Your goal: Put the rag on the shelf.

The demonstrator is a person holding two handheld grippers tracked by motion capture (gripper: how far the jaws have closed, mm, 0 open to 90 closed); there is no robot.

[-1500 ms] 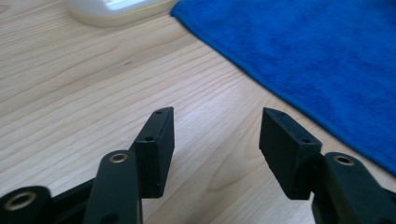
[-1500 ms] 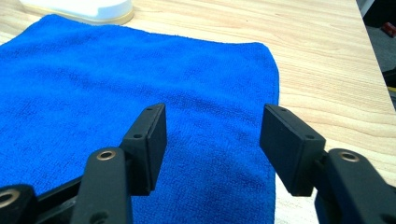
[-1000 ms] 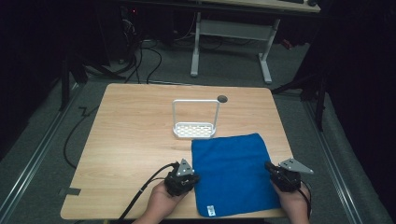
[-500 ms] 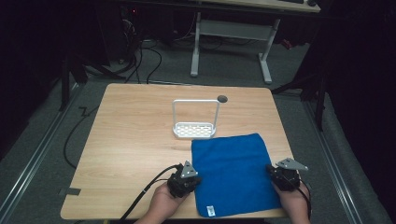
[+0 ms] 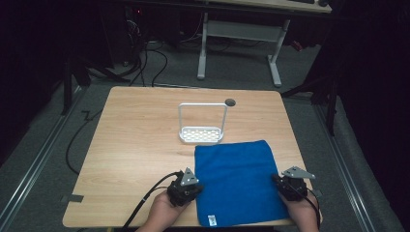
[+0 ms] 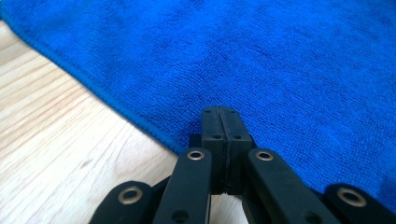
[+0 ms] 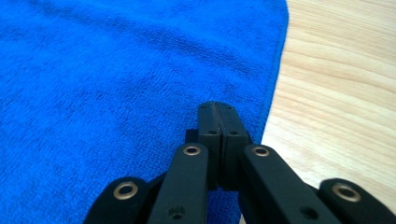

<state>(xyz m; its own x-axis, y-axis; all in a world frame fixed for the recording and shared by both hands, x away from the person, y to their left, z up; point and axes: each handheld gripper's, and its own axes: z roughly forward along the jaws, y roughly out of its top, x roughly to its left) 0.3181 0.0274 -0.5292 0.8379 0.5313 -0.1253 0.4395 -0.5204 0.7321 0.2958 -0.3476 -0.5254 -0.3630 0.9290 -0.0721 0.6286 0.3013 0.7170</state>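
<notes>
- Your left tongs [image 6: 219, 116] are pressed fully together, jaw against jaw, with nothing between them; the tips sit just over the near left edge of the blue cloth [image 6: 261, 60].
- Your right tongs [image 7: 218, 112] are the same story: jaws tight together, gripping nothing, the tips just inside the cloth's right edge [image 7: 116, 70].
- From the high view, your left tongs [image 5: 189, 186] rest at the cloth's left border near the front, your hand [image 5: 162, 212] behind them and a black cable [image 5: 145, 203] trailing off toward the front edge.
- Your right tongs [image 5: 283, 182] sit at the cloth's right border, grey three-cornered plate on top, your other hand [image 5: 302, 208] behind.
- The cloth [image 5: 237, 181] lies flat and spread out on the front right part of the wooden surface [image 5: 135, 145], between your two tools, with a small white tag [image 5: 211, 220] at its near edge.
- Just beyond the cloth's far edge stands a small white rack [image 5: 202, 130]: a perforated tray with a tall hooped handle, upright, close to the cloth; whether they touch, I cannot tell.
- A little dark round hole [image 5: 230, 102] shows in the surface just behind the rack's right side.
- Past the surface, there is grey floor, loose cables and the white legs of another desk [image 5: 237, 34].
</notes>
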